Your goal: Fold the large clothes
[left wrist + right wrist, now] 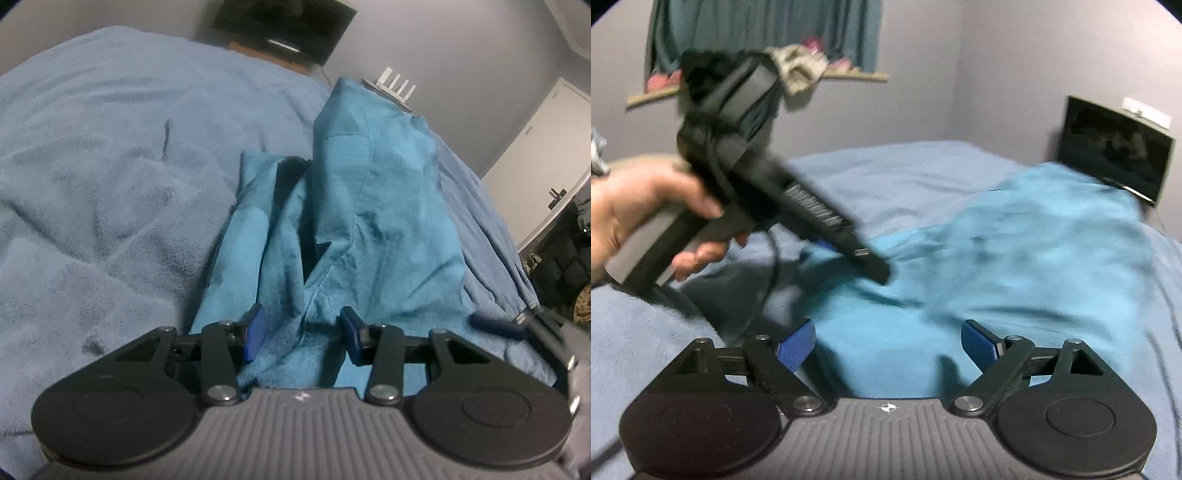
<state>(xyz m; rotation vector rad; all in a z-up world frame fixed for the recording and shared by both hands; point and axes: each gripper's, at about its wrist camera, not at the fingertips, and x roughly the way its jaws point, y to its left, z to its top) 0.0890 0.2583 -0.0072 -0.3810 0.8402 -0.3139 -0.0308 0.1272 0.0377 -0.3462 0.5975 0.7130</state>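
A large teal garment point(362, 221) lies bunched lengthwise on a bed covered by a blue-grey blanket point(103, 166). My left gripper point(303, 332) is open, its blue pads on either side of a fold of the garment's near edge. In the right wrist view the garment point(1015, 258) spreads across the bed ahead. My right gripper point(886, 343) is open and empty just above its near edge. The left gripper point(849, 251), held in a hand, reaches down onto the cloth at left, blurred by motion.
A dark monitor point(284, 29) stands against the wall beyond the bed and also shows in the right wrist view point(1115, 147). A white router point(395, 86) sits behind the garment. A white door point(535, 147) and dark bags point(561, 266) are at right. A curtained window shelf point(757, 85) is ahead.
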